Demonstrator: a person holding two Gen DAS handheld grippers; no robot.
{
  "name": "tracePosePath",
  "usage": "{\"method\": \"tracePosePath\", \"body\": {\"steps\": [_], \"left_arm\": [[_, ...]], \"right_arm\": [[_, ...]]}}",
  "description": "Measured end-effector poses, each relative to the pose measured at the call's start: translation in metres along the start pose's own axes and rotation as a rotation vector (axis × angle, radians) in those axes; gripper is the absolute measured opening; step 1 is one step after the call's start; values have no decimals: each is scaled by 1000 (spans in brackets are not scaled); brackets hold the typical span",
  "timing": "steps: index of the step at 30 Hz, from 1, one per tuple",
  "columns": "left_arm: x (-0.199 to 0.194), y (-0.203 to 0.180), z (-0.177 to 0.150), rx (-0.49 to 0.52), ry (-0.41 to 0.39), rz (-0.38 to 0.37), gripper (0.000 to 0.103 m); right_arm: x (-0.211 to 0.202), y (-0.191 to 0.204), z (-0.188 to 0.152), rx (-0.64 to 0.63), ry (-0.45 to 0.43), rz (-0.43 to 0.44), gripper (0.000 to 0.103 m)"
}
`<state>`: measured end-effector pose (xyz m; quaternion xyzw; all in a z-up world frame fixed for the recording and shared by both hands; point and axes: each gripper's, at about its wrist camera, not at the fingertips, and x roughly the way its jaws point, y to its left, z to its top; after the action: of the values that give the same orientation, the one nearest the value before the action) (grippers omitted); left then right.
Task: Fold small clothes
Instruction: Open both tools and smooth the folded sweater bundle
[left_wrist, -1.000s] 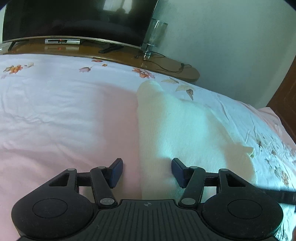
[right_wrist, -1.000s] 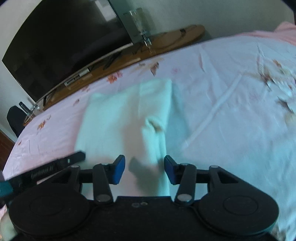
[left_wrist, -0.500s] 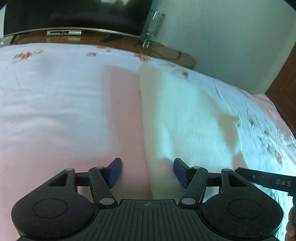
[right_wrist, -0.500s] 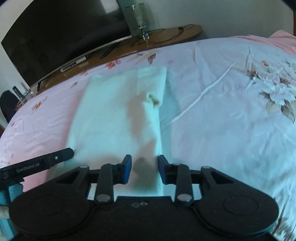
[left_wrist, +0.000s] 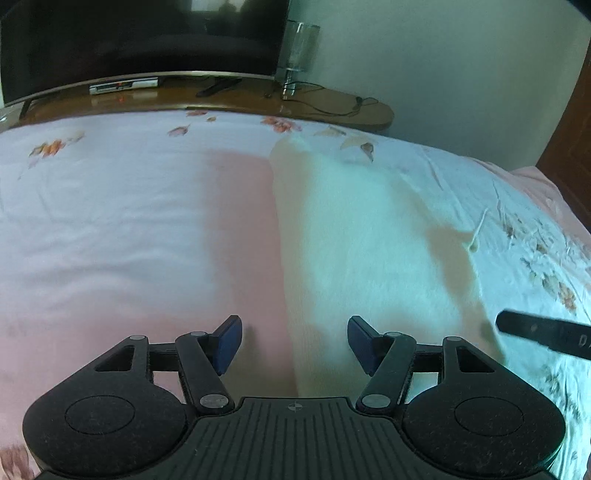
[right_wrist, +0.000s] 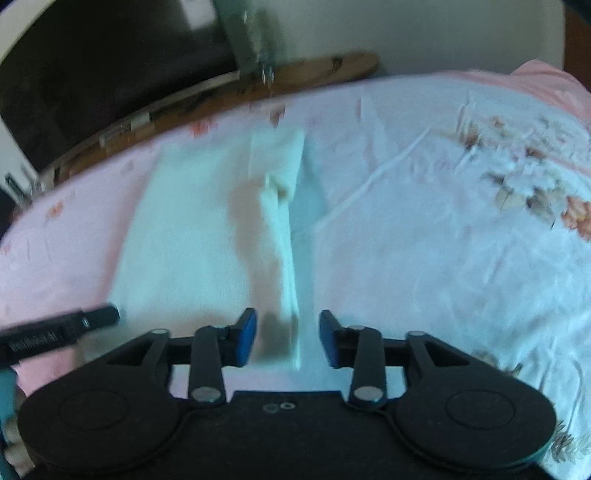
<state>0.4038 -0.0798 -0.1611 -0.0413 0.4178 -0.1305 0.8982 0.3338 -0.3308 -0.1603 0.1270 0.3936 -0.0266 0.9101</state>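
1. A pale garment lay flat on the floral bedsheet, folded lengthwise into a long strip running away from both cameras toward the TV stand.

2. The left gripper had its jaws wide apart with nothing between the pads. Its opening straddled the garment's left near edge; whether the pads touched the cloth could not be determined.

3. The right gripper also had its jaws apart, less widely, framing the garment's right near edge. It gripped nothing. The right wrist view was blurred, so fine detail there was unreliable.

4. A small lump or turned-up corner showed partway along the right side of the garment.

5. Judged risks at the next grasp:
   - either jaw could catch the bedsheet along with the garment, dragging the sheet into the fold;
   - a shallow bite could take only the top layer, opening the existing fold;
   - unequal grip heights could skew the fold;
   - the lump could be trapped inside, leaving a bulge.
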Motion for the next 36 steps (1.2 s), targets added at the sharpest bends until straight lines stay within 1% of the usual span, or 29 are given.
{"method": "tracePosePath", "body": {"steps": [1,7,9,11,15,19,22,26,28,29,30,31,33,36], "left_arm": [[1,-1,7,2,-9,1,63],[12,-15,41,25,-42,-19,63],[19,-19,50,35,-48,-18,64],[27,-23,58,44,-52,-19,63],[51,-25,76,44,-55,4,63],[84,-20,92,4,-57,47,63],[108,-11,101,-57,-38,40,64],[130,-3,109,-125,-13,13,64],[137,0,112,-159,-5,6,64],[139,-1,112,-160,-7,7,64],[142,-2,111,-152,-8,5,65],[147,-1,109,-150,1,1,70],[146,-3,107,-145,-3,9,70],[134,-9,107,-114,-10,16,70]], "right_arm": [[-2,3,5,-10,-23,-8,53],[1,18,40,-54,-112,-2,51],[6,23,49,-68,-138,-2,49],[16,26,60,-87,-157,-6,41],[48,32,83,-100,-141,-9,36],[81,34,104,-107,-138,-15,35],[102,34,112,-124,-136,-22,34],[132,31,110,-142,-99,-38,33],[146,26,105,-146,-76,-56,32],[149,25,105,-142,-85,-62,31],[148,23,105,-137,-86,-65,31],[150,20,105,-120,-85,-58,31],[154,14,103,-90,-81,-52,31],[149,21,106,-133,-67,-72,33]]}}
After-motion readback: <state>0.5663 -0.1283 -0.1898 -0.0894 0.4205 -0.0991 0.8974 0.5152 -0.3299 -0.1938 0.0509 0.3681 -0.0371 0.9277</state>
